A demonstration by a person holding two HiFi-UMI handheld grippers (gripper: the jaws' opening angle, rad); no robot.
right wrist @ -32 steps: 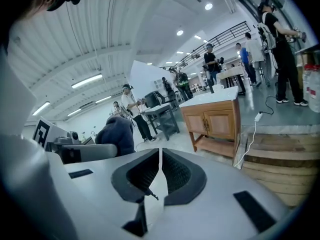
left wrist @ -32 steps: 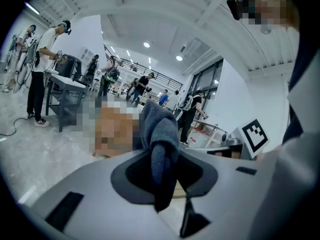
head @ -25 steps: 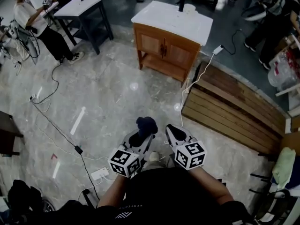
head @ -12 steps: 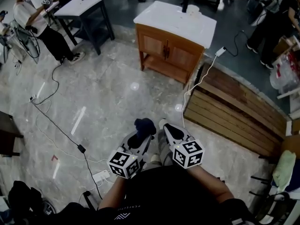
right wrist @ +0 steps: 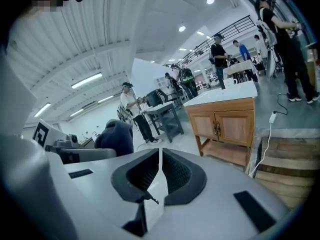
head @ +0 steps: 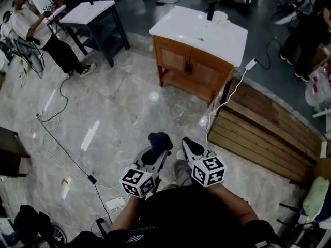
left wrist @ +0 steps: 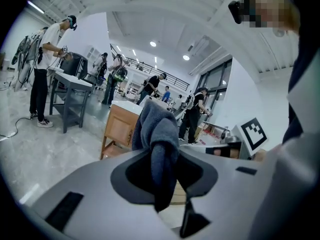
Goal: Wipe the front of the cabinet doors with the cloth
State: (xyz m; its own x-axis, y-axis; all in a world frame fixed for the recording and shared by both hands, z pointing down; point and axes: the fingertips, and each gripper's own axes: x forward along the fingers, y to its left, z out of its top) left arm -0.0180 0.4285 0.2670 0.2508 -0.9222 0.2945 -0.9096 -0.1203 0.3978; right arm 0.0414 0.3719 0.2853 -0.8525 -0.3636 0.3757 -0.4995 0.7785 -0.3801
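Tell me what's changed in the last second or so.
The cabinet now sits lower and larger in the head view, so the person seems to have stepped toward it. Nothing was grasped or released: the left gripper stays shut on the dark cloth, and the right gripper stays shut and empty.

A glossy grey marble floor carries a dark-legged table and slatted wooden platform.
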